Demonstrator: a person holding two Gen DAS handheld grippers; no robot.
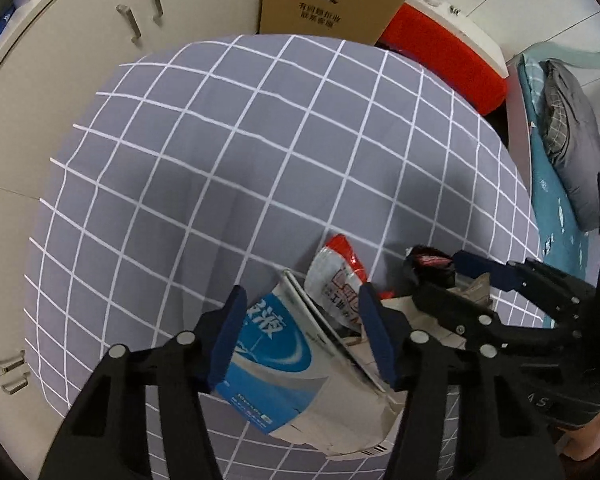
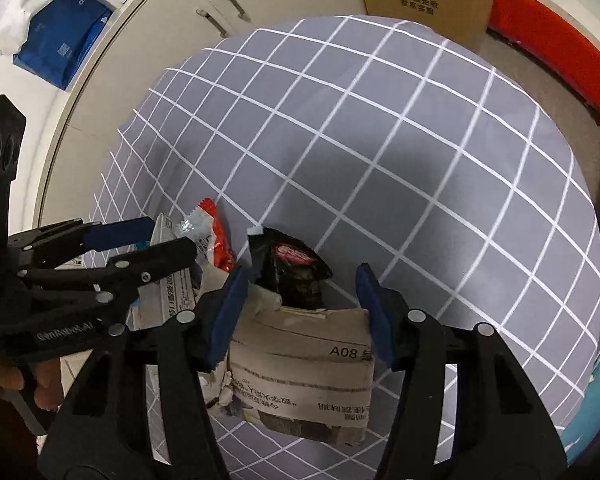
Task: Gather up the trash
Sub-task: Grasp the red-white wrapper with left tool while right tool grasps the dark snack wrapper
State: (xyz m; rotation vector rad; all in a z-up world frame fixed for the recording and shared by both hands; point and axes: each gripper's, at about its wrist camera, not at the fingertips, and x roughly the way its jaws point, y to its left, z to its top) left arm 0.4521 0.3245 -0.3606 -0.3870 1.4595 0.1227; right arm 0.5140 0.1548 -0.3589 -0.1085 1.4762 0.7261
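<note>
Your job is only just begun. All the trash still sits in one small heap on the table [image 1: 260, 128], near the edge closest to you. Nothing has been lifted, and I can't see a bin or bag to put it in.

Start at the left. Your left gripper [image 1: 304, 332] points down over the blue and white box [image 1: 268, 356]. Its fingers are spread to either side of the box. The left finger [image 1: 228, 336] looks close against it, but I can't tell if it really presses. The right one sits at the box's open, torn end. So I judge the box is not gripped yet.

Next comes the red and silver wrapper [image 1: 340, 276]. It is crumpled and leans on the box.

Then the black wrapper [image 2: 296, 272]. It is crinkly, with a red label, and it stands up behind the newspaper [image 2: 300, 368].

The newspaper is a folded, rumpled wad with torn edges. Your right gripper [image 2: 300, 316] hangs over it with fingers spread. The left finger looks to touch the paper's edge, and the right one sits just beside it. It is not pinched yet.

You still have to close on each piece and carry it away. The wrappers are light and may slip.
</note>
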